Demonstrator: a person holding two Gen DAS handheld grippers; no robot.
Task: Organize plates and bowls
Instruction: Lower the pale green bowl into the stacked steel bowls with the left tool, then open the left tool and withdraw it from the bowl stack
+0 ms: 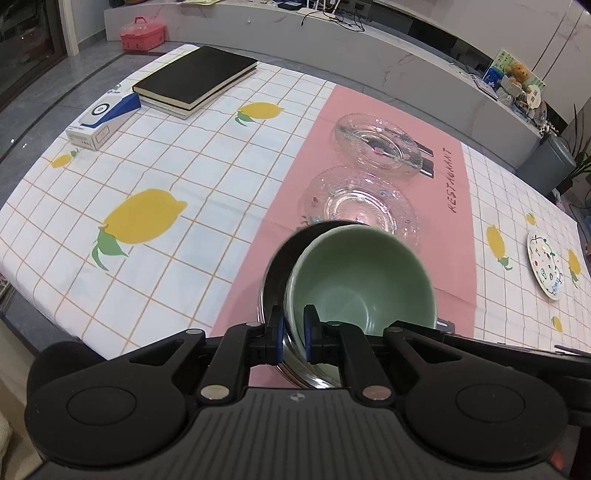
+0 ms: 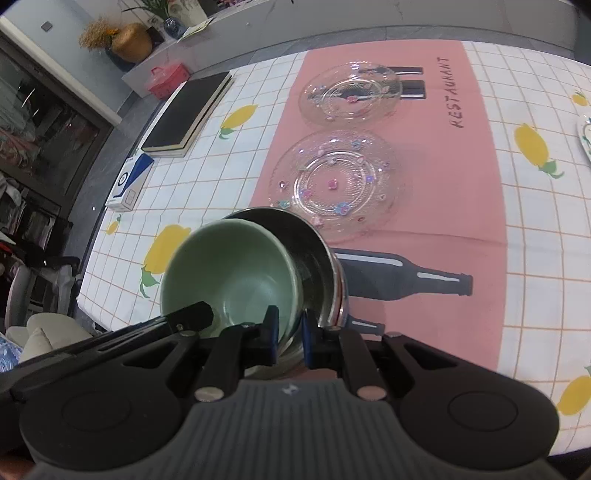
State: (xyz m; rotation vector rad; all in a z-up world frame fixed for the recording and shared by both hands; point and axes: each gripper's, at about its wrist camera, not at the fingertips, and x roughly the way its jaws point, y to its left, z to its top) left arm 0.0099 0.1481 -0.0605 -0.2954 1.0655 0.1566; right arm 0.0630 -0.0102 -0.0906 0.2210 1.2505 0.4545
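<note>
A green bowl (image 1: pixel 360 280) sits tilted inside a steel bowl (image 1: pixel 275 280) at the near edge of the pink mat. My left gripper (image 1: pixel 293 332) is shut on the green bowl's rim. My right gripper (image 2: pixel 290 338) is shut on the rims of the green bowl (image 2: pixel 229 273) and the steel bowl (image 2: pixel 317 258). Two clear glass plates lie beyond, a near one (image 1: pixel 364 205) (image 2: pixel 332 184) and a far one (image 1: pixel 380 146) (image 2: pixel 351 92). A white patterned plate (image 1: pixel 545 264) lies at the right; its edge (image 2: pixel 585 136) shows in the right wrist view.
Black books (image 1: pixel 195 79) (image 2: pixel 188 112) and a blue-white box (image 1: pixel 103 122) (image 2: pixel 129 182) lie at the far left of the lemon tablecloth (image 1: pixel 155 177). A red container (image 1: pixel 142 33) stands on the floor beyond. A grey bin (image 1: pixel 546 164) stands past the right edge.
</note>
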